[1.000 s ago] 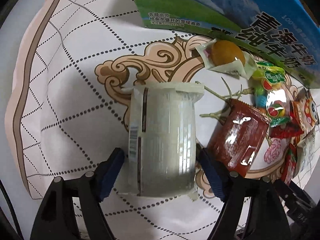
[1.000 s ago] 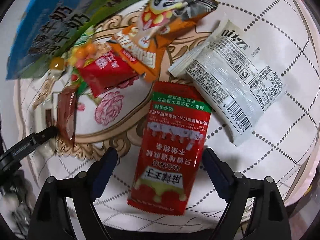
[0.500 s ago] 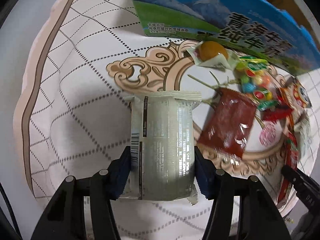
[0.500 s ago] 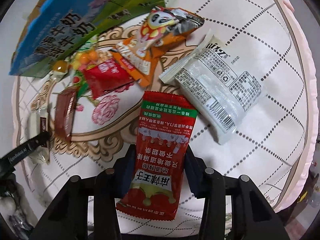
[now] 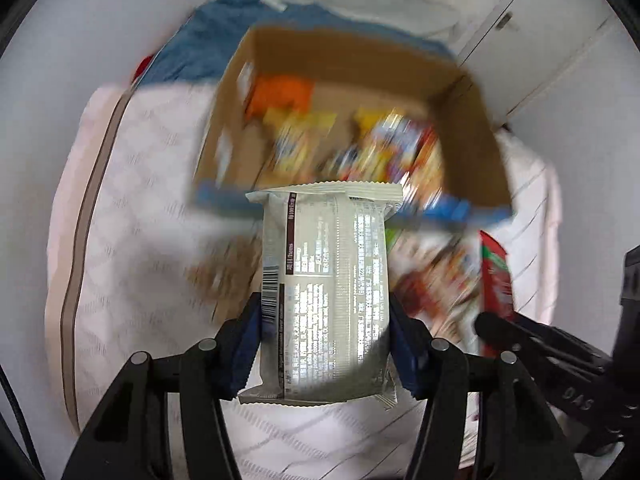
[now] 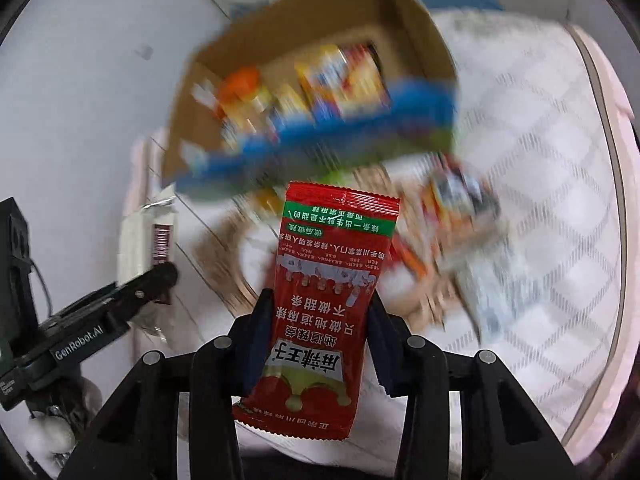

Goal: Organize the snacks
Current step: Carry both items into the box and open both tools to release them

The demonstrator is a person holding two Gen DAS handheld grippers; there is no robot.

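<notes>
Packets now lifted clear of bed [image 5: 132, 248]: my left gripper [image 5: 325, 342] clamps grey snack packet [image 5: 326, 292], right gripper [image 6: 318, 342] clamps red spicy-strip packet [image 6: 328, 300], jaws just closed. Cardboard box [image 5: 472, 132] ahead, likely drop next.

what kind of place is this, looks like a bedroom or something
Probably a room in a home: a quilted pad covers the surface, white cupboard doors stand behind, and a cardboard box holds loose snacks.
</notes>
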